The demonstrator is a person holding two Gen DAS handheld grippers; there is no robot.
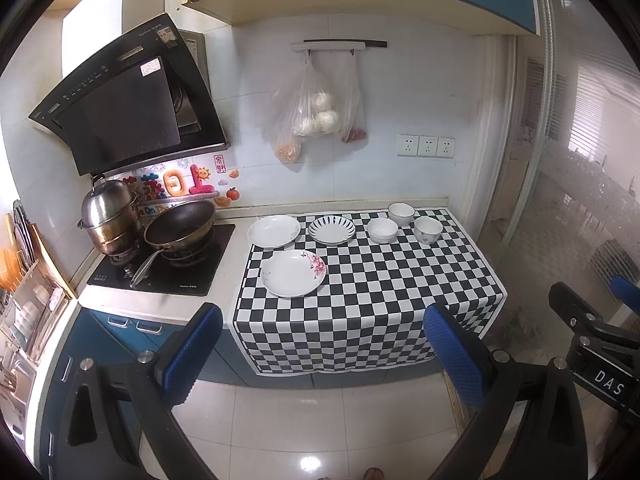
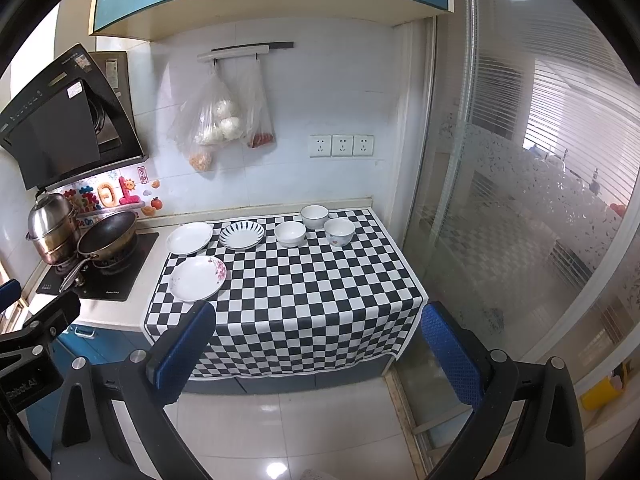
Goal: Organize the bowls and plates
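left wrist view: the left tongs (image 1: 320, 344) are hanging spread wide and gripping nothing, well back from the surface (image 1: 400, 280), which is lying ahead of them under a black-and-white checkered cloth. beyond the tips, three plates are sitting apart from one another: a flowered plate (image 1: 293, 273) nearest, ahead and slightly left, a plain white plate (image 1: 274, 231) farther off to the left, and a striped plate (image 1: 331, 229) straight ahead beside it. three bowls are clustering farther on and to the right: a small white bowl (image 1: 382, 229), a taller bowl (image 1: 401, 213) behind it, and a patterned bowl (image 1: 428, 229) farthest right. a wok (image 1: 180, 226) and a steel pot (image 1: 108, 212) are sitting on the stove far to the left. part of the other tool is showing at the right edge.

right wrist view: the right tongs (image 2: 318, 344) are also hanging spread and empty, short of the surface's front edge. the same flowered plate (image 2: 197, 279) is lying just beyond the left tip, with the other plates and the bowls farther ahead.

nothing is stacked or grouped yet, so the organizing appears not to have begun; all six pieces seem left to gather.
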